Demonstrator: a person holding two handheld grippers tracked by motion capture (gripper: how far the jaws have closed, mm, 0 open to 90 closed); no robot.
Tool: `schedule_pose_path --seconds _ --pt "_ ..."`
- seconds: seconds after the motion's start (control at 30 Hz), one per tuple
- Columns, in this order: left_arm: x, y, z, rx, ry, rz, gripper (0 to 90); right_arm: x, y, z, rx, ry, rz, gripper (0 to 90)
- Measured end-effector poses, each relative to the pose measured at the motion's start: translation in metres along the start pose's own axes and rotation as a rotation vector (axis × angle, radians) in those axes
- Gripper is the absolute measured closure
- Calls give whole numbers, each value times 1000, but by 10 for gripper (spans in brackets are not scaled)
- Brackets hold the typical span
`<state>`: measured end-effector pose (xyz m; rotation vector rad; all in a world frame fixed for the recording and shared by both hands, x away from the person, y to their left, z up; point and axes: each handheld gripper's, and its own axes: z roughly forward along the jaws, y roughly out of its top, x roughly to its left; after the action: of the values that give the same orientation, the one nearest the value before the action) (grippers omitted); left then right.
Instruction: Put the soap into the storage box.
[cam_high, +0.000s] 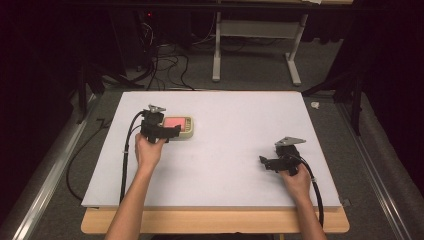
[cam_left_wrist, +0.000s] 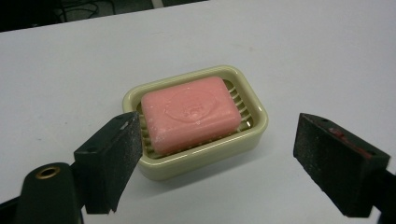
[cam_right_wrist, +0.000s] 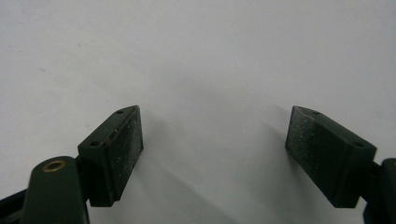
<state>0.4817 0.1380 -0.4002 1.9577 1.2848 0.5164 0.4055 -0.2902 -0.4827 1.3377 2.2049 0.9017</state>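
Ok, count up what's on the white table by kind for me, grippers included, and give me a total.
Soap bar, pink: 1
Soap dish, pale yellow, holding the soap: 1
Handheld grippers, black: 2, the left gripper beside the dish with jaws apart, the right gripper over bare table with jaws apart
Total: 4

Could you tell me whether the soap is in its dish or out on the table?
In the dish: the pink soap lies flat inside the cream dish, resting on its ribs.
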Motion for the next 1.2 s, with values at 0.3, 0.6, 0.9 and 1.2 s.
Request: schedule_pose_path --seconds 0.3,0.6,0.9,1.2 --pt "0 -4 -8 -1 -1 12 161 0 0 0 0 0 0 195" --pt "-3 -5 -19 -19 -28 39 161 0 0 0 0 0 0 195" --pt "-2 -10 -29 -42 -42 33 162 0 0 0 0 1 0 195" --pt "-2 -16 -33 -44 -62 38 162 0 0 0 0 1 1 195"
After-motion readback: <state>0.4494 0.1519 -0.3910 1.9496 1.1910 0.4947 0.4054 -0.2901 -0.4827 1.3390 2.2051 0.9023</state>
